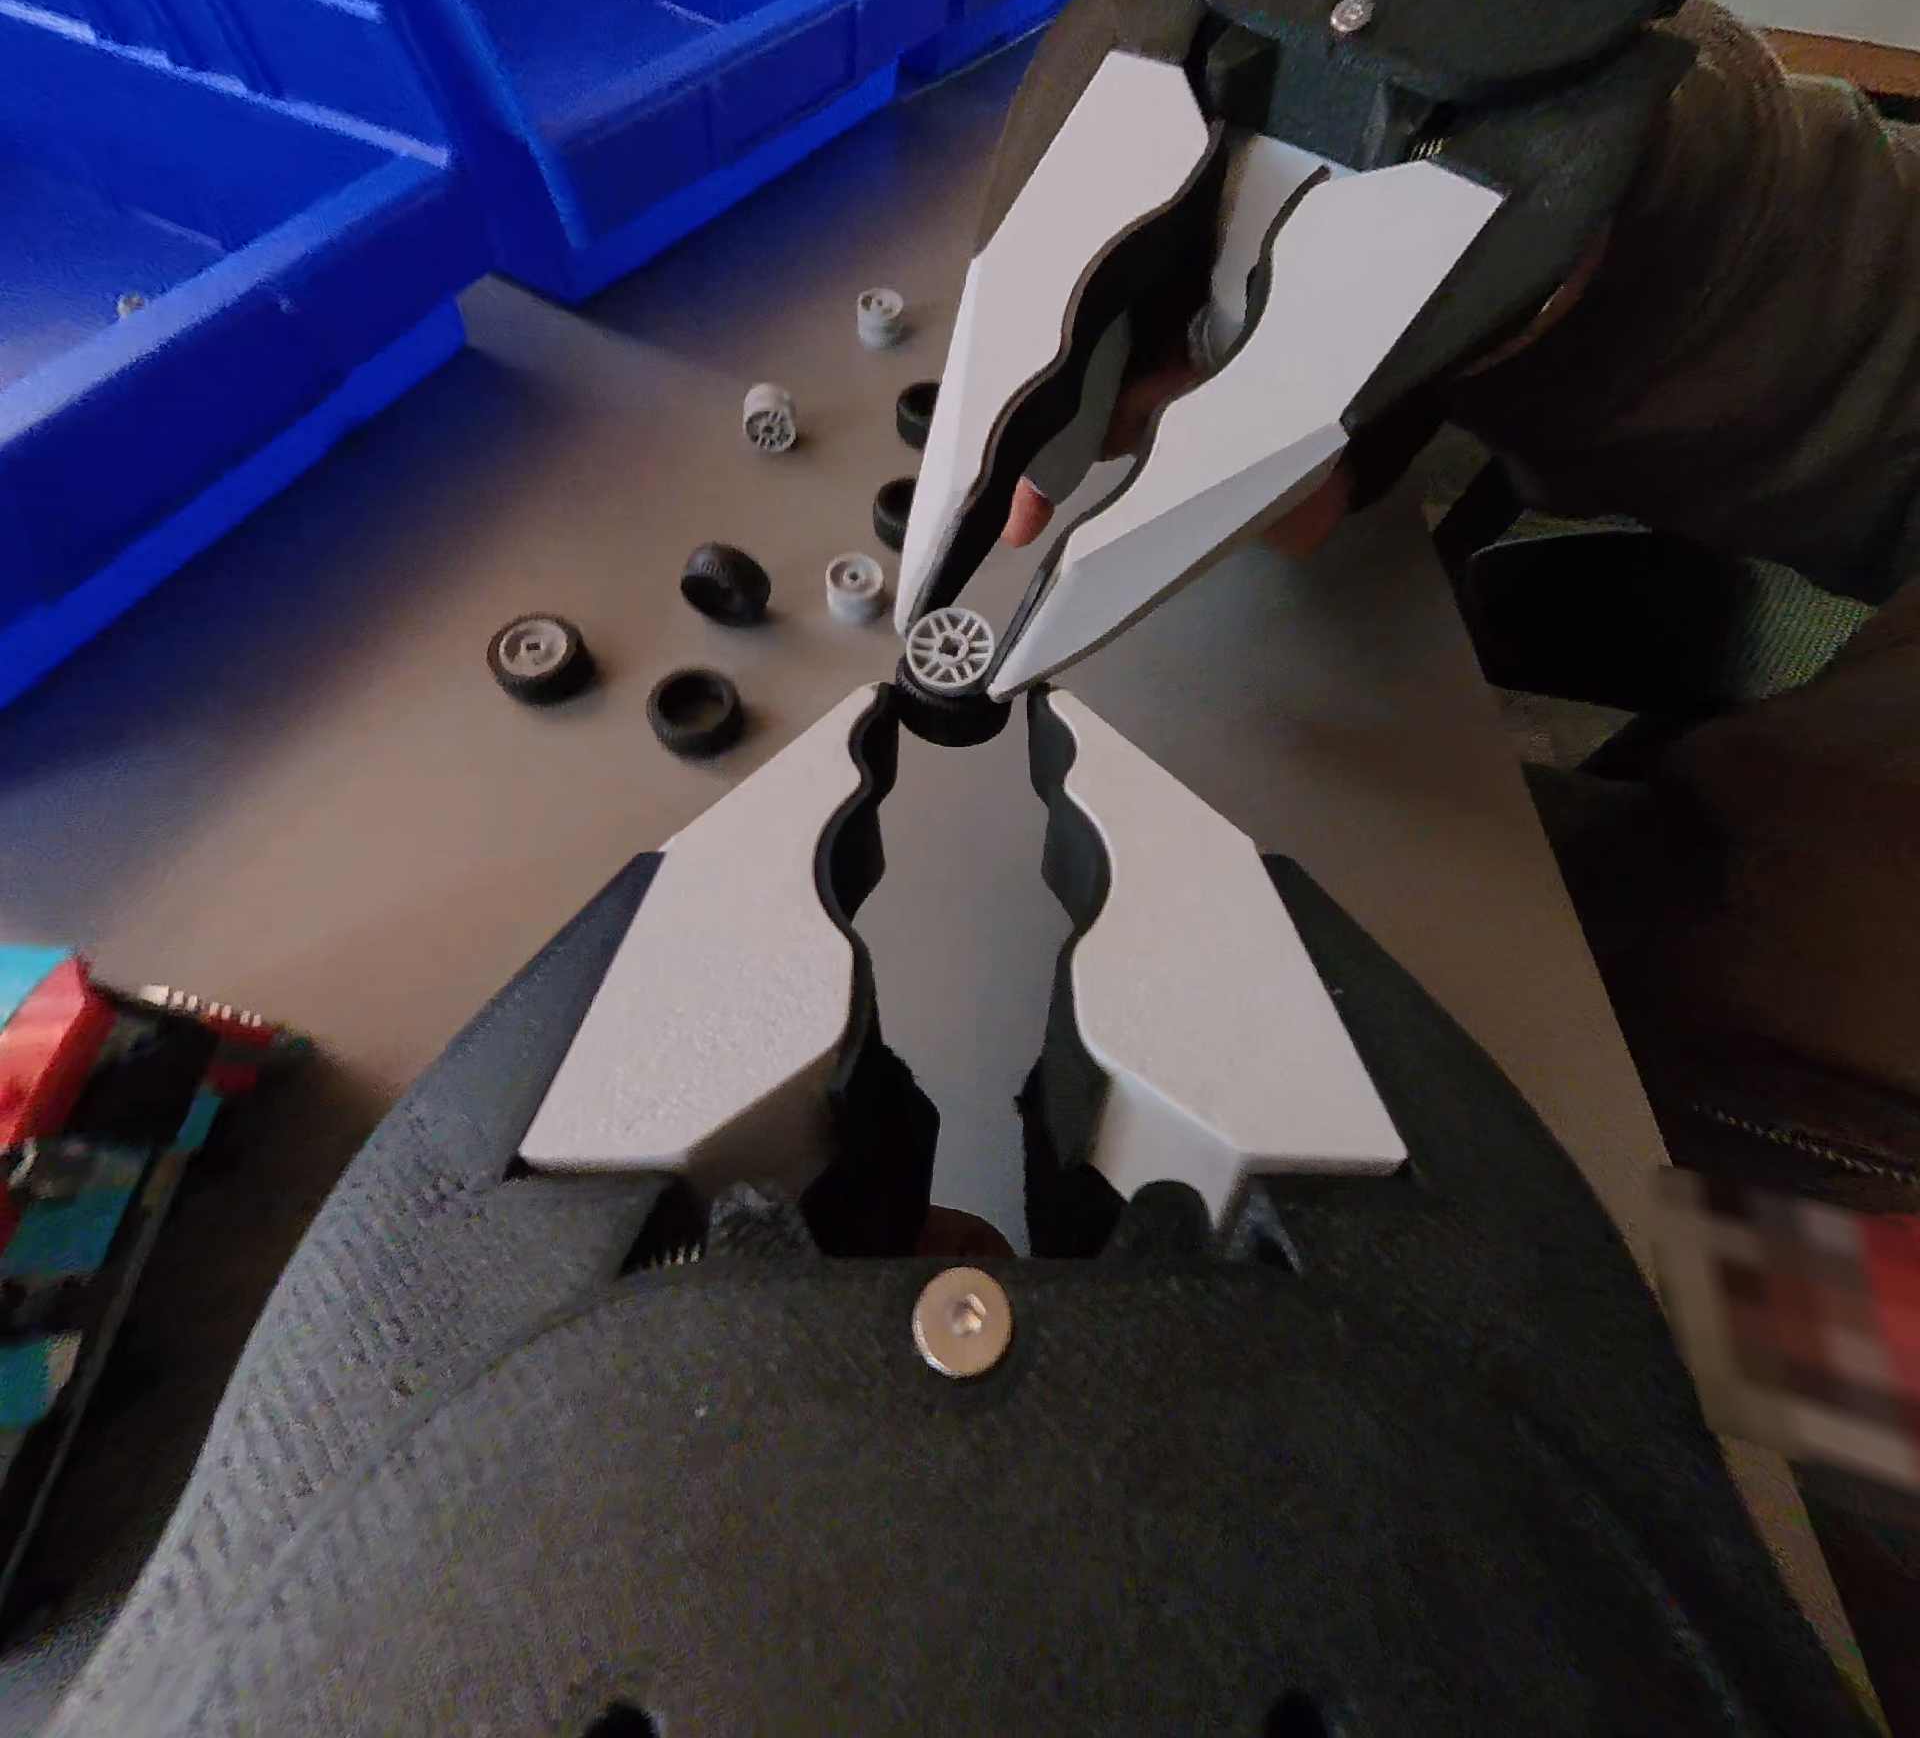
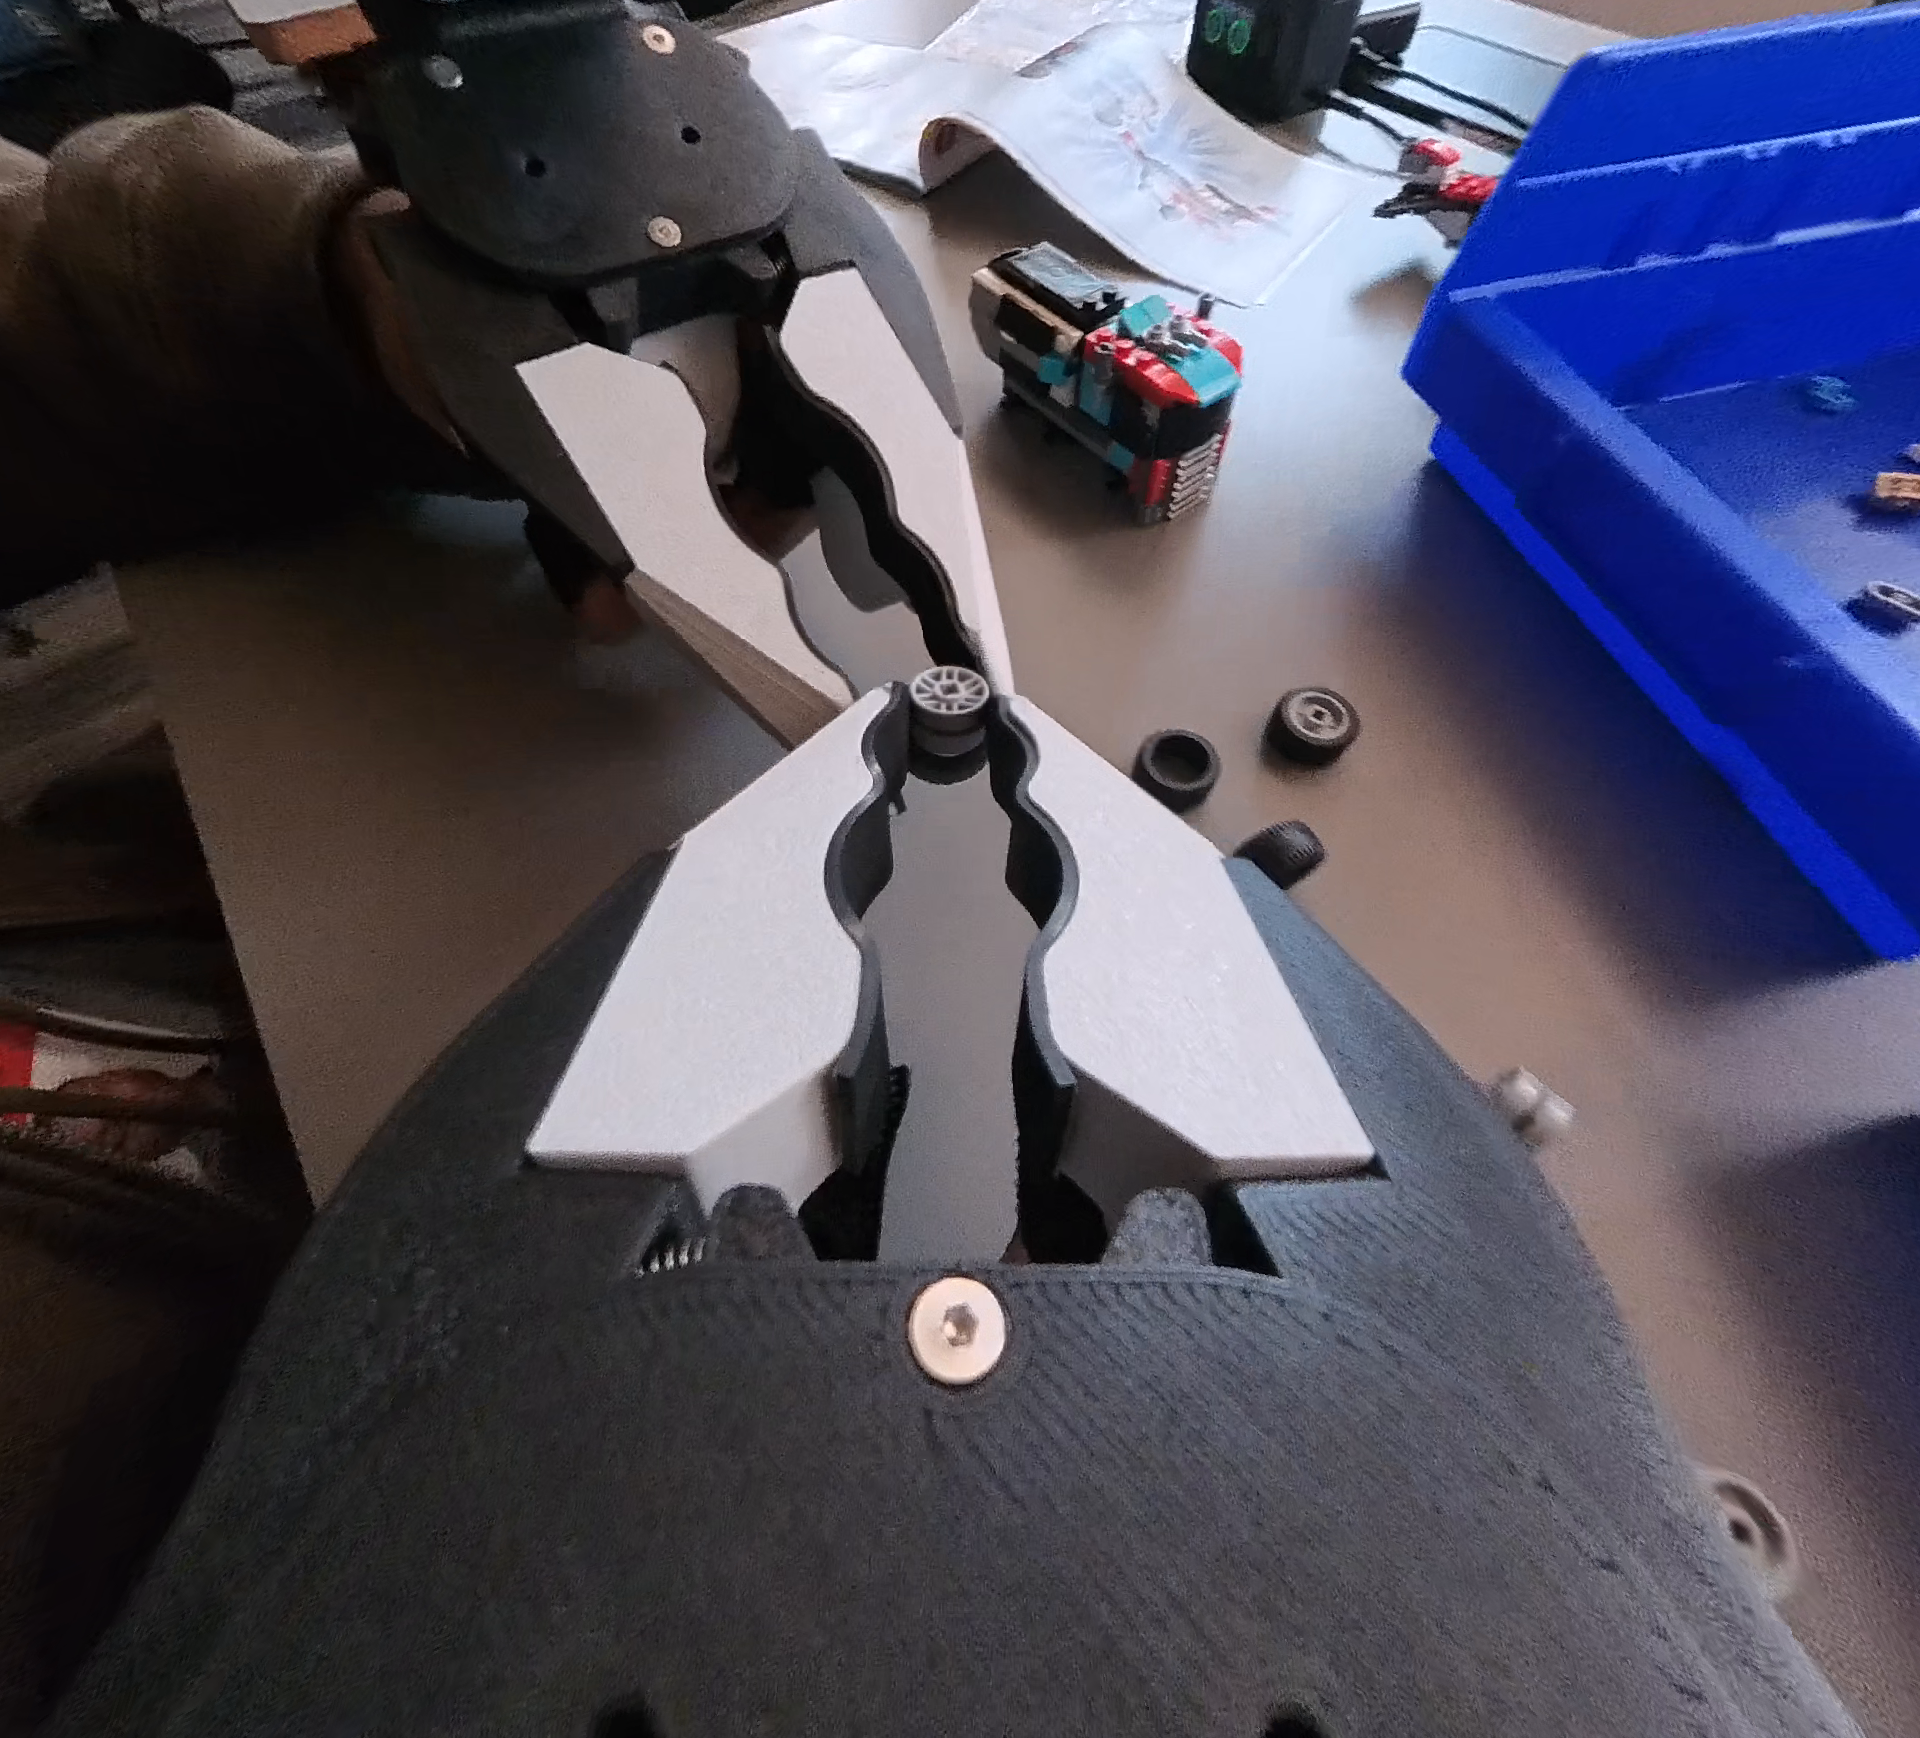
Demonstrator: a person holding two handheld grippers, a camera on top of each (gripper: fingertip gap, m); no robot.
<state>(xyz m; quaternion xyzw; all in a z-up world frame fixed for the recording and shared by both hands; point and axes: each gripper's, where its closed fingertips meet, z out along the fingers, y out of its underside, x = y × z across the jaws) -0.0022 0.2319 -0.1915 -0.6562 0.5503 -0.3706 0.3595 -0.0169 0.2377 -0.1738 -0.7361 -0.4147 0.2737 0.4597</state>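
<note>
the right gripper (image 2: 943,720) is narrowed onto a grey rim (image 2: 943,703), both pads pressing its sides, just over the table (image 2: 1351,649). the left gripper (image 1: 954,701) meets it tip to tip around a black tyre (image 1: 951,720) under the rim; its left pad touches the tyre, the other stands a little off. loose tyres (image 1: 694,712) and rims (image 1: 854,589) lie near the blue bins (image 1: 260,234). a brick truck (image 2: 1117,379) sits beyond.

The right gripper (image 1: 951,649) pinches a grey wheel hub (image 1: 948,646) over a black tyre (image 1: 951,714), seemingly touching the left jaws.
</note>
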